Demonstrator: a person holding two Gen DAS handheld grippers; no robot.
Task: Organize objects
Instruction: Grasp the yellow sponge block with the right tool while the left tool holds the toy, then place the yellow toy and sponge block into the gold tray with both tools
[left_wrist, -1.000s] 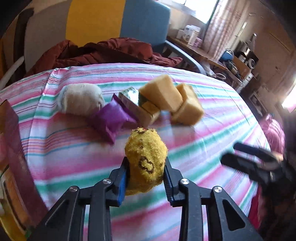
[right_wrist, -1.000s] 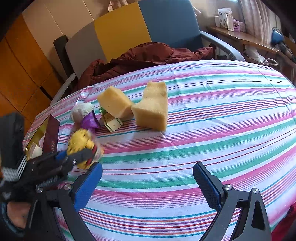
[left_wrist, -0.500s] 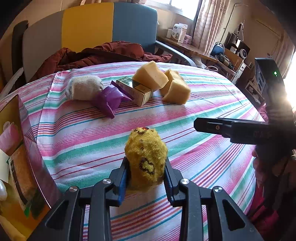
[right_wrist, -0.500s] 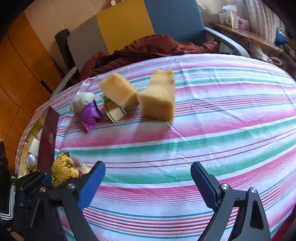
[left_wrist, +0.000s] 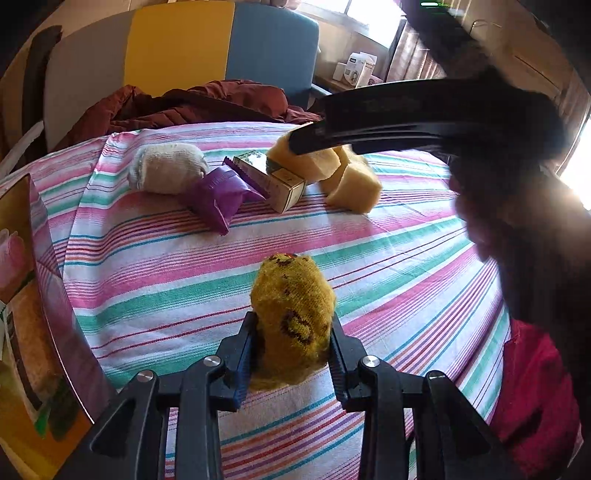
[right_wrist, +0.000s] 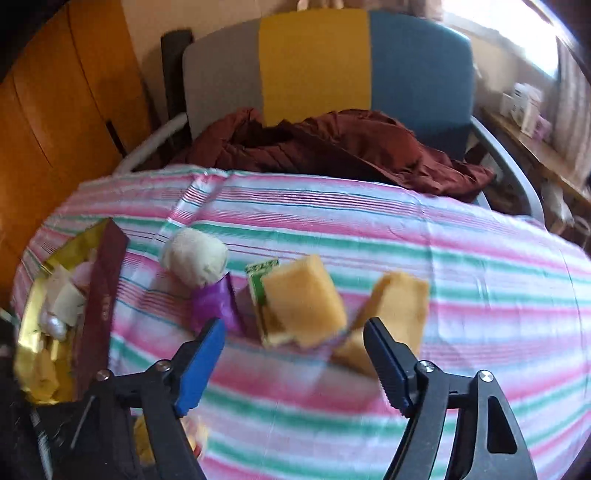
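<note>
Tablecloth (left_wrist: 369, 258): woven cotton-like cloth, matt, lightly creased. Yellow sock (left_wrist: 293, 314): coarse knit, fuzzy. White sock (left_wrist: 166, 168): soft knit, matt. Sponges (right_wrist: 303, 299): porous foam, rough, dull. Purple packet (left_wrist: 218, 194): glossy plastic film, crinkled. Carton (left_wrist: 284, 184): printed card, slight sheen. Box (right_wrist: 99, 310): maroon card outside, shiny gold foil lining. Left gripper (left_wrist: 293, 358): matt black plastic, bright metal screws. Right gripper (right_wrist: 295, 365): ribbed blue pads. Jacket (right_wrist: 332, 147): quilted maroon fabric, faint sheen. Chair (right_wrist: 314, 62): matt upholstery.
</note>
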